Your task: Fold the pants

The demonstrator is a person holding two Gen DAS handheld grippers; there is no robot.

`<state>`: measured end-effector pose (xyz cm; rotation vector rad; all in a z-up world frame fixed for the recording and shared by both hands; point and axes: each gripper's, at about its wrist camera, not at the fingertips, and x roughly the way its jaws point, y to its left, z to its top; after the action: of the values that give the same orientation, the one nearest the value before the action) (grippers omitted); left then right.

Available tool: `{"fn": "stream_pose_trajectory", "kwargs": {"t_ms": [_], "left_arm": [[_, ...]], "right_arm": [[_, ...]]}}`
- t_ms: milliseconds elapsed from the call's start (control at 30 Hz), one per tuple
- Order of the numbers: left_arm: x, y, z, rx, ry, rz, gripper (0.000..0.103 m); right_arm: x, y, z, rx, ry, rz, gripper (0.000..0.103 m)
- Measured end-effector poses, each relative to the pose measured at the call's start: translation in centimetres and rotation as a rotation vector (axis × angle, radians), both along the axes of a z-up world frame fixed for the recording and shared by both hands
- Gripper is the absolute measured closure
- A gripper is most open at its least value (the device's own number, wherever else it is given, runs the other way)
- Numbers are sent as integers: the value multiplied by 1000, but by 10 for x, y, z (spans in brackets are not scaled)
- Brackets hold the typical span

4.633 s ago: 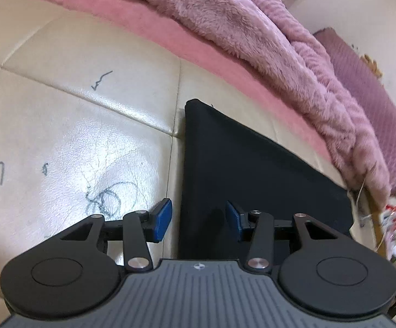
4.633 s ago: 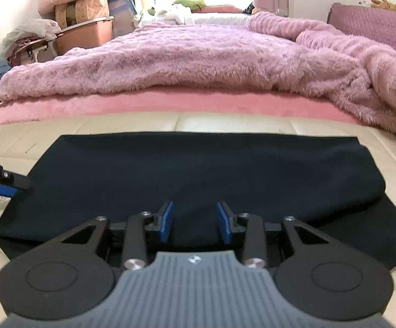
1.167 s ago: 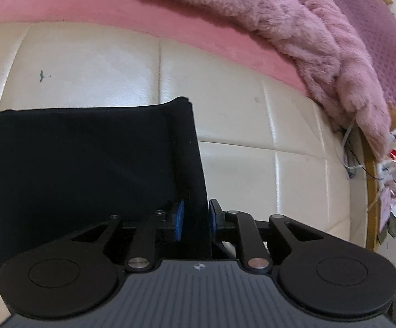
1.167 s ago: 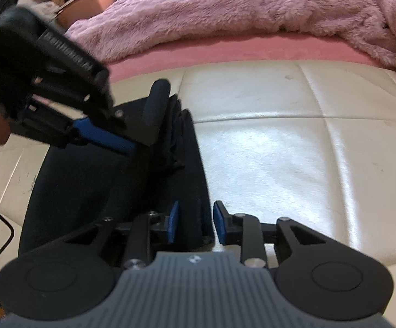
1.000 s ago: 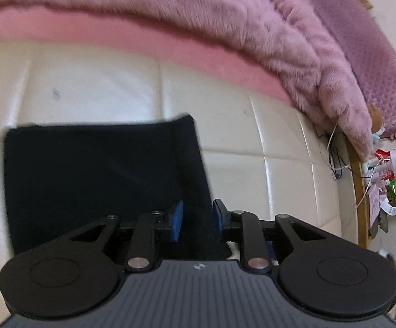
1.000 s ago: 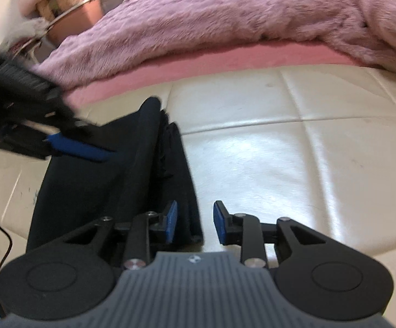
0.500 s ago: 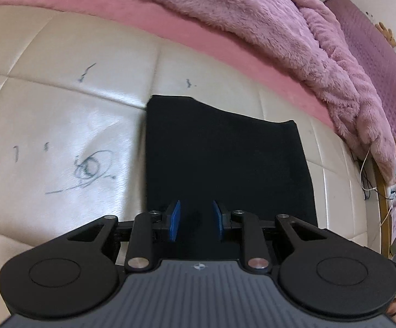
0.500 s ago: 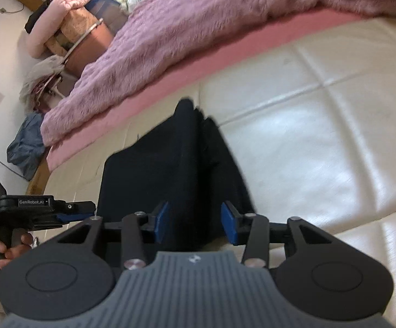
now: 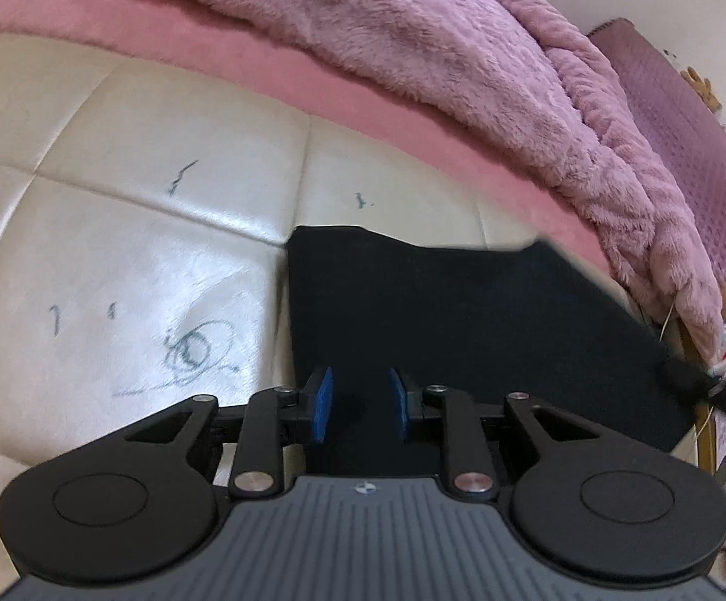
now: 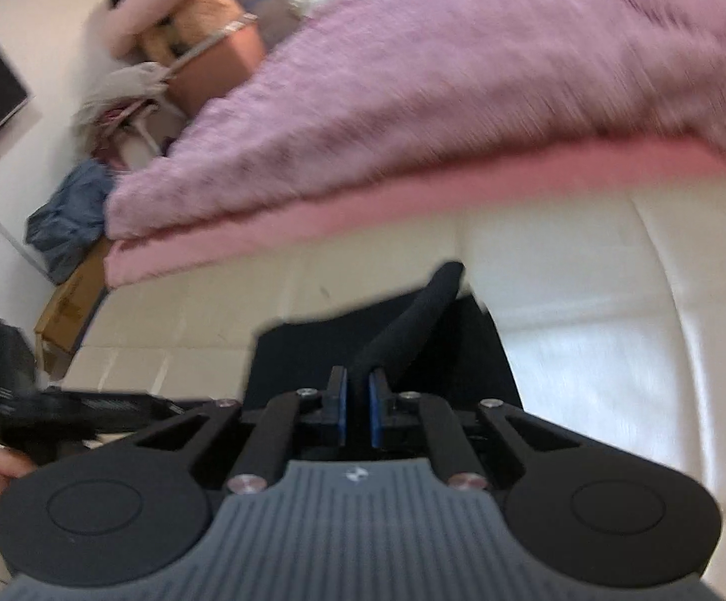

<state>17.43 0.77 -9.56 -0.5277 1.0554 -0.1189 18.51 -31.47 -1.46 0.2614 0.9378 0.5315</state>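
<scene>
Left wrist view: left gripper [image 9: 358,403] at lower centre, jaws closing, part open, astride the near edge of the black pants [image 9: 468,320]; pad contact not clear. Pants lay folded on the cream cushion [image 9: 112,260], centre-right. Right wrist view, blurred: right gripper [image 10: 357,408] clamped on a raised fold of pants [image 10: 413,320], centre frame.

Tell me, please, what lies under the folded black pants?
The folded black pants lie on the cream quilted leather surface, bare around them. Whatever is directly beneath the cloth is covered.
</scene>
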Motion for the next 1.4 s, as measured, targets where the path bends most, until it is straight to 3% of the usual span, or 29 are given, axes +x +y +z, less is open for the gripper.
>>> {"fn": "stream_pose_trajectory", "kwargs": {"t_ms": [133,367,667,733,800,933,1033,1133,1400], "left_arm": [[5,-15,-5,62,3,-38,81],[6,-29,-23,101,34,-63,83],[12,-39,-38,134,56,-80,87],[13,-37,-36,128,60,-80,88],[13,-31,-32,111,54,-76,88],[14,-14,-19,75,-4,-51,88],[24,-7,-11,87,-45,-29,88],[38,-8,-9,96,-62,-30,88],[65,-19,-26,97,-58,-26,88]], "right_arm": [[0,1,16,-27,-47,19,100],[9,-19,-53,-198,67,-78,101],[14,-21,-112,-359,37,-78,100],[17,-26,-122,-341,35,-92,99],[20,-35,-122,-294,65,-114,99],[19,-42,-106,-327,38,-113,79],[21,-45,-83,-342,-24,-123,78],[32,-40,-68,-273,-76,-82,78],[83,17,-76,-282,-132,68,81]]}}
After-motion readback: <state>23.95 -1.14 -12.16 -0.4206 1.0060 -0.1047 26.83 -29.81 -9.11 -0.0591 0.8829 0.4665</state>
